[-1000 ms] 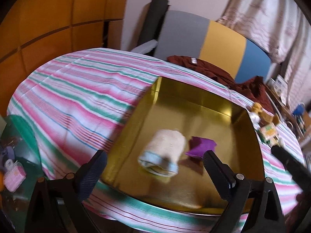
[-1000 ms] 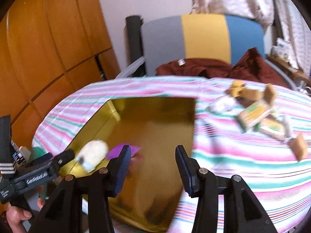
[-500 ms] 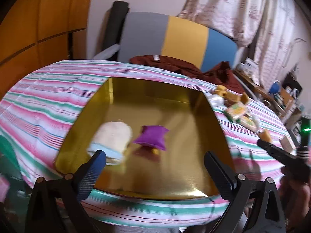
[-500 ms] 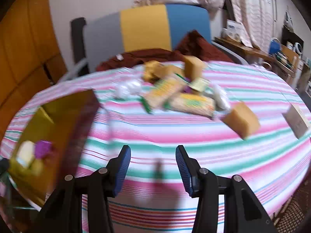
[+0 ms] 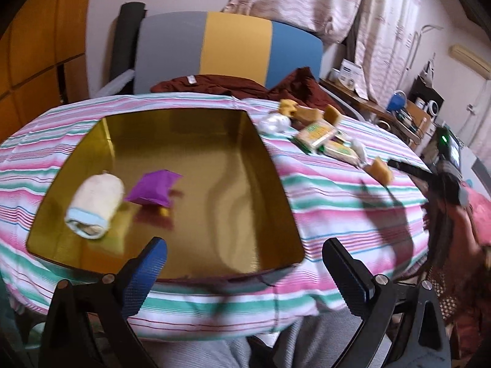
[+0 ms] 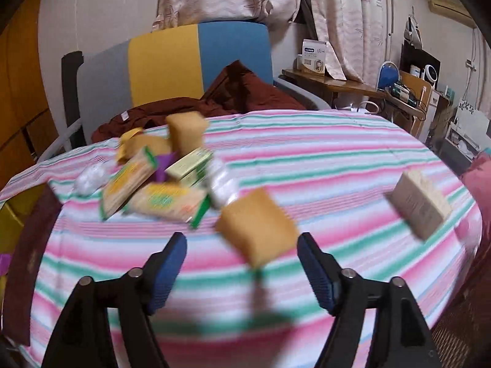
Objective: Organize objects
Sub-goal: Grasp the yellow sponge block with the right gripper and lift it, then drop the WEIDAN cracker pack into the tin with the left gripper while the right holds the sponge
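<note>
A gold tray (image 5: 233, 141) on the striped tablecloth holds a rolled cream towel (image 5: 95, 205) and a purple pouch (image 5: 155, 188). My left gripper (image 5: 245, 260) stands open at the tray's near edge with nothing between its fingers. To the tray's right lies a pile of green-and-yellow packets (image 6: 156, 196), tan blocks and clear wraps. My right gripper (image 6: 242, 245) hovers over the cloth with its jaws opening. A tan block (image 6: 257, 227) lies just ahead between its fingertips, and the pads do not touch it. The right gripper's fingers (image 5: 408, 167) also show in the left wrist view.
A beige box (image 6: 420, 202) lies alone at the table's right side. A dark red cloth (image 6: 221, 98) is draped at the far edge before a grey, yellow and blue chair back (image 6: 165, 64). A cluttered desk (image 6: 368, 89) stands at the right.
Both views have swung to the right. My right gripper has left the tray, come over the pile side of the table and widened its jaws. My left gripper's jaws stay wide.
</note>
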{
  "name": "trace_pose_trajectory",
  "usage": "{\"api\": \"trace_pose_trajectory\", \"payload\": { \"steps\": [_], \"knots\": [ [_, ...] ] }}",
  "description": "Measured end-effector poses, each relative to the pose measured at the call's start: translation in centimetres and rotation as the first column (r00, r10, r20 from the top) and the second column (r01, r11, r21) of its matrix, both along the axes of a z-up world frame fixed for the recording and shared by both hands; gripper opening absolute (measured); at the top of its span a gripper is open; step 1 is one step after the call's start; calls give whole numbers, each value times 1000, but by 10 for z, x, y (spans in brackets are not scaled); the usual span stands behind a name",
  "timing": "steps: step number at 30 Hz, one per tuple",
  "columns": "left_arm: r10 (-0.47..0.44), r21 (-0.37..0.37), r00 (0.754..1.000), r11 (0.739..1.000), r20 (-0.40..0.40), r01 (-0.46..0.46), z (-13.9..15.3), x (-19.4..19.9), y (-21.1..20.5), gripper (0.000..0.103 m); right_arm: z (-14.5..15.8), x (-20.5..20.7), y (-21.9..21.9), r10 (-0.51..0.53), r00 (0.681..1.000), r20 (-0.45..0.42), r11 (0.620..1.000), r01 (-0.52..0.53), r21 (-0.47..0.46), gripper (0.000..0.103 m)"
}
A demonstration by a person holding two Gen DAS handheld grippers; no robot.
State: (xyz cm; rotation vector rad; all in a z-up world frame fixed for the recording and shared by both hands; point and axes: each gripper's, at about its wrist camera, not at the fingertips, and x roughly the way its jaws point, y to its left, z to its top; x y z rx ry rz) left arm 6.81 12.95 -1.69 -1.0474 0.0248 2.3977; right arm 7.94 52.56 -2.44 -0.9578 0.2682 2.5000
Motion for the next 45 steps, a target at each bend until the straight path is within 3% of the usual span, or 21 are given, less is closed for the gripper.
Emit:
{"api": "trace_pose_trajectory", "payload": {
  "steps": [8,12,14,15,16,17,20,26,31,34,37,39,42,45],
  "knots": [
    [-40,10,999,999,33,39,4,10,20,102,-14,-33,33,112,988,111,993,-115,23,81],
    [-57,7,998,998,42,56,5,11,28,102,-29,-40,39,120,980,158,992,-125,22,81],
    [-66,2,997,998,39,66,7,11,33,102,-31,-38,40,112,985,133,994,-113,5,81],
    [-69,-2,997,998,37,69,8,12,36,102,-33,-37,39,105,988,116,994,-105,-3,75],
    [-73,-9,997,997,33,74,9,11,40,102,-34,-35,38,97,991,97,995,-95,-22,63],
    [-76,-11,997,997,31,76,10,11,41,102,-35,-35,36,100,992,79,994,-96,-51,61],
    [-84,-20,996,996,21,85,15,8,52,102,-35,-36,25,54,996,67,998,-53,-19,57],
    [-108,-44,994,993,9,108,27,-7,78,102,-34,-38,18,-6,1000,-30,996,3,-94,55],
    [-98,-145,995,985,-30,92,33,-27,105,102,-43,-35,29,-61,996,-71,987,50,-153,56],
    [-149,-176,989,974,-23,143,31,-40,129,102,-43,-33,27,-67,995,-77,989,56,-138,56],
    [-183,-207,982,960,34,186,23,-63,158,103,-44,-35,21,-68,995,-67,993,61,-103,56],
    [-190,-188,980,962,55,197,21,-76,169,103,-44,-35,18,-70,995,-64,994,65,-83,56],
    [-202,-139,978,969,42,206,20,-99,186,103,-45,-35,17,-73,995,-65,995,69,-67,56],
    [-178,-169,984,970,2,176,14,-121,201,103,-45,-35,16,-80,995,-67,996,76,-54,56]
  ]
}}
